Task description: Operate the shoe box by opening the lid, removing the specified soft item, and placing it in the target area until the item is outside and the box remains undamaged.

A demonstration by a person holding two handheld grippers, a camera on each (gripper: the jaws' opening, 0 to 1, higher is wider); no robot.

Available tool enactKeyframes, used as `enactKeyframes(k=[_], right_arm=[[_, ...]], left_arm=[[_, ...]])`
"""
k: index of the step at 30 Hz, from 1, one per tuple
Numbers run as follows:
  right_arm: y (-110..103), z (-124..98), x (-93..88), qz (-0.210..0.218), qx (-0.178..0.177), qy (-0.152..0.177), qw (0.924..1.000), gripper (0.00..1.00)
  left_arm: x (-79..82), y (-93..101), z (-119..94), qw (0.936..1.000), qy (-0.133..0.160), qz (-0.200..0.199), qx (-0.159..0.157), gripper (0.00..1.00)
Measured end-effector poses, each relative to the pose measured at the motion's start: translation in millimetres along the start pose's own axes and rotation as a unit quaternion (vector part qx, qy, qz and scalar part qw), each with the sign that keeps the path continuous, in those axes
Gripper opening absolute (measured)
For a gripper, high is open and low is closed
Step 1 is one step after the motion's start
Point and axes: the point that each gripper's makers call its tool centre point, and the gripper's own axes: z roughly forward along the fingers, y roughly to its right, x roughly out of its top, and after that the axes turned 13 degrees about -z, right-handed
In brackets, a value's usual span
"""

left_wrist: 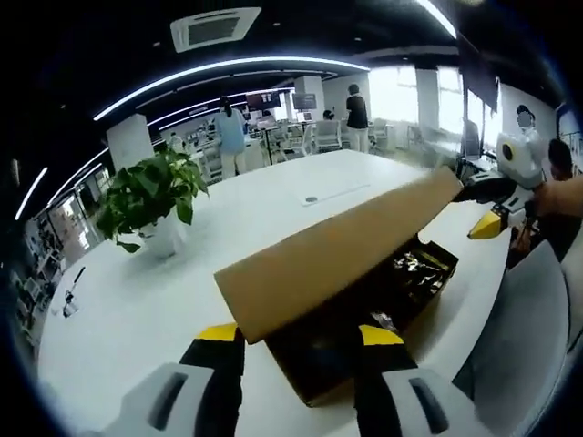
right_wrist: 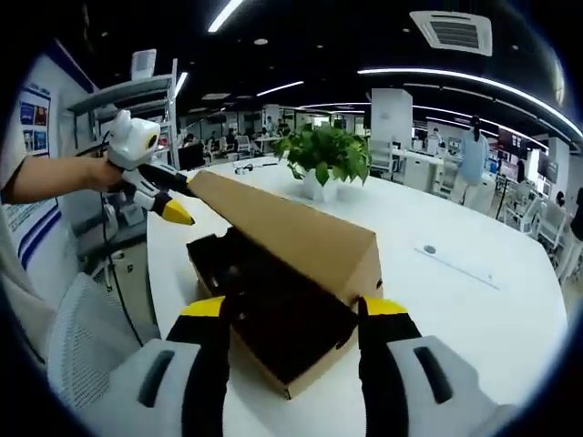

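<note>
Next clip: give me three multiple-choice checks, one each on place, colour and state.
1. Where is the potted plant? A on the table beyond the shoe box; B inside the box; C on the floor.
2. Claw tips of the left gripper? A red; B yellow; C blue.
3. The lid is? A flat shut; B lying on the floor; C raised at a slant.
A: its pot stands on the white tabletop. B: yellow caps show. C: dark contents show beneath it.
</note>
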Motion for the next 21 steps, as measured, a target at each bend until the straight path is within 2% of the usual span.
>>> enactKeyframes(k=[9,21], right_arm=[[13,4,10.4,-0.004,-0.009,0.009,0.9999,0.52],[29,9,19.2,-0.008,-0.017,0.016,0.9997,0.50]], left_arm=[[20.9,-12.5,3,0.9994,0.024,-0.002,0.023,0.37],[40.0,-27.2,12,0.9979,0.036,0.000,0.054,0.26]])
